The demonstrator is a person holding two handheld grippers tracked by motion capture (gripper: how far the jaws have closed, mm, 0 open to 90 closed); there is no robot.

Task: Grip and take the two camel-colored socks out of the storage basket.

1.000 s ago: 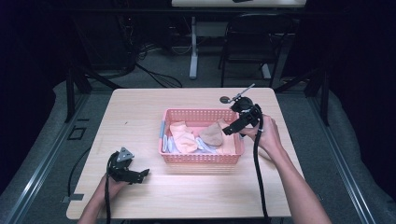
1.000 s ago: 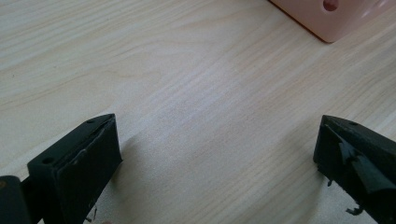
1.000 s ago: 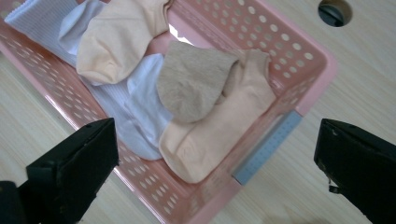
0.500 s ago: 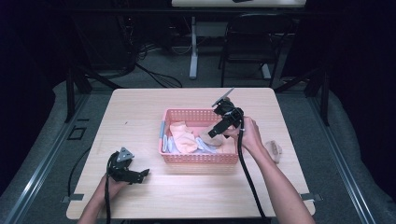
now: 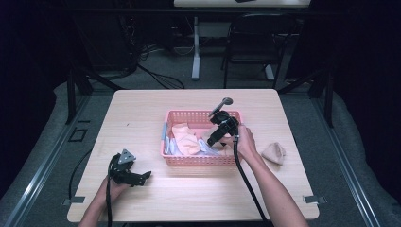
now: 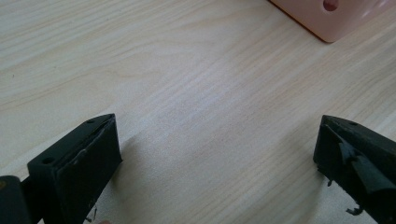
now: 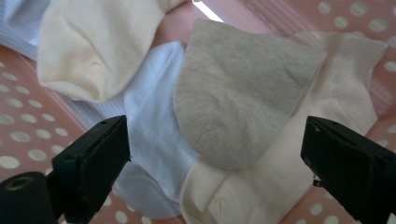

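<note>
A pink perforated basket (image 5: 201, 161) sits mid-table and holds several socks. My right gripper (image 5: 213, 137) hangs over the basket's right half, jaws wide open and empty. Between its jaws lie a grey-beige sock (image 7: 243, 88), a white sock (image 7: 154, 121) and cream socks (image 7: 88, 46). One beige sock (image 5: 274, 153) lies on the table to the right of the basket. My left gripper (image 5: 142, 176) rests on the table near the front left, open with bare wood between its jaws (image 6: 215, 154). The basket's corner (image 6: 327, 14) shows far ahead of it.
The wooden table (image 5: 142, 118) has open room to the left of and behind the basket. A cable trails from each gripper toward the front edge. A chair (image 5: 250, 52) and a desk leg stand beyond the table's far edge.
My right gripper has let go of the beige sock, which now lies on the table at the right. The gripper has swung left and come down over the basket. The left gripper has stayed put.
</note>
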